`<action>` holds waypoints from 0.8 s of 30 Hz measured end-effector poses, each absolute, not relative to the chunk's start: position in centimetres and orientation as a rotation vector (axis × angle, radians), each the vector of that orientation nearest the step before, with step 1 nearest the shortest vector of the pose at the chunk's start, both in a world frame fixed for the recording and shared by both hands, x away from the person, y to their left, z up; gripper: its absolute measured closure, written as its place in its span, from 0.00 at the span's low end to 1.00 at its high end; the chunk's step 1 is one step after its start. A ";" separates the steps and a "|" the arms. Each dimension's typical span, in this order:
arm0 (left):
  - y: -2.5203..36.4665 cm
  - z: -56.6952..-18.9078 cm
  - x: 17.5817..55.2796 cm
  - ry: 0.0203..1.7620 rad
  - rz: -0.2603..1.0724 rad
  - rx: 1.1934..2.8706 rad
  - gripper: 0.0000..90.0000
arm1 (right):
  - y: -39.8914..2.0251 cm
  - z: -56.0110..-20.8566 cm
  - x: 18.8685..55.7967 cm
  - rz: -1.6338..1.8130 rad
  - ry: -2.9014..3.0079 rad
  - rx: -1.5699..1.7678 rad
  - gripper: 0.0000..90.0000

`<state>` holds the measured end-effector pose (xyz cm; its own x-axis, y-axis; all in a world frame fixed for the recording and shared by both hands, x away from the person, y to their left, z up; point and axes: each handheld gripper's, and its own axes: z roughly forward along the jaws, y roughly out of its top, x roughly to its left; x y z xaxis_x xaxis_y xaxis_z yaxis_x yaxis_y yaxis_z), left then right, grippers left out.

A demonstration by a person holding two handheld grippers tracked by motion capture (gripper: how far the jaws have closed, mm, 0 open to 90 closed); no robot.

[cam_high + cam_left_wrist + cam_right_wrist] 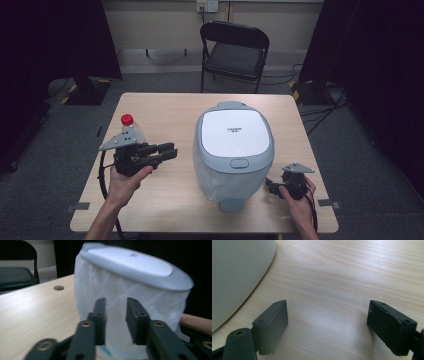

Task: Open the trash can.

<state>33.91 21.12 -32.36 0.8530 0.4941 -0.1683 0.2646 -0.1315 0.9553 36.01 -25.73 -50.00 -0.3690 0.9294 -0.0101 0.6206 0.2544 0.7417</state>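
A grey-lidded bin lined with a white plastic bag stands in the middle of the wooden table, its lid shut. My left gripper hovers left of it and points at its side. In the left gripper view the jaws stand a small gap apart with nothing between them, and the bin is just beyond. My right gripper rests low by the bin's right base. Its jaws are spread wide over bare wood, with the bin's wall at the left. A clear bottle with a red cap stands behind my left hand.
A black folding chair stands beyond the table's far edge. Dark curtains flank the room and cables lie on the floor at the right. A small round hole sits in the tabletop left of the bin.
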 end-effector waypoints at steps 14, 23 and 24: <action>14.0 -27.6 32.7 0.353 0.174 1.741 1.00 | -25.7 -50.0 36.0 0.915 2.082 1.406 0.18; 7.5 -28.0 32.5 0.258 0.111 1.878 1.00 | -25.7 -50.0 36.0 0.915 2.083 1.405 0.18; 7.1 -28.2 32.6 0.260 0.111 1.881 1.00 | -25.7 -50.0 36.0 0.915 2.083 1.405 0.18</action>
